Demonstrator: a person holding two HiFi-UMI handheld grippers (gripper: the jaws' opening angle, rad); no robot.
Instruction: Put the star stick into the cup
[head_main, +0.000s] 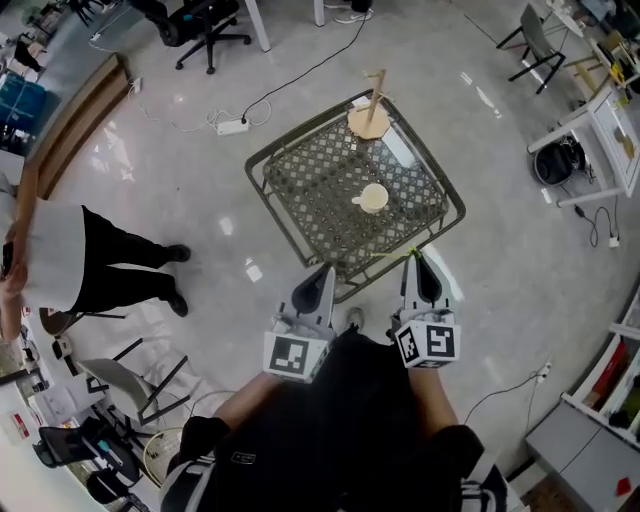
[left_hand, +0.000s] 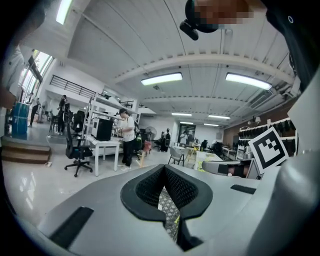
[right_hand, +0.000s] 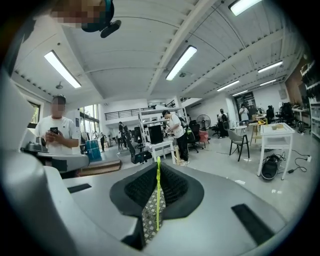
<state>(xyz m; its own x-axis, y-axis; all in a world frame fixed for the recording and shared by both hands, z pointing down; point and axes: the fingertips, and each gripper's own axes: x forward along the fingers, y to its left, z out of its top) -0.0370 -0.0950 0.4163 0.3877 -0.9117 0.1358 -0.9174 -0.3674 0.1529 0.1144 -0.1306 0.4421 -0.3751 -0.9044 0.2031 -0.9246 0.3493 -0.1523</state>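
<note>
A cream cup (head_main: 374, 198) with a handle stands near the middle of the metal mesh table (head_main: 300, 180). My right gripper (head_main: 415, 260) hovers over the table's near edge, shut on a thin yellow-green stick (head_main: 400, 252). In the right gripper view the stick (right_hand: 158, 195) runs upright between the closed pads, with my right gripper (right_hand: 158, 162) pointing out over the room. No star end is visible. My left gripper (head_main: 324, 272) is beside it at the near edge, and in its own view my left gripper (left_hand: 164, 167) is shut with nothing held.
A wooden stand (head_main: 369, 118) with a round base and upright post sits on the table's far corner. A person (head_main: 60, 262) stands at the left. A power strip (head_main: 232, 126) and cables lie on the floor beyond. An office chair (head_main: 205, 25) and a white desk (head_main: 610, 130) ring the area.
</note>
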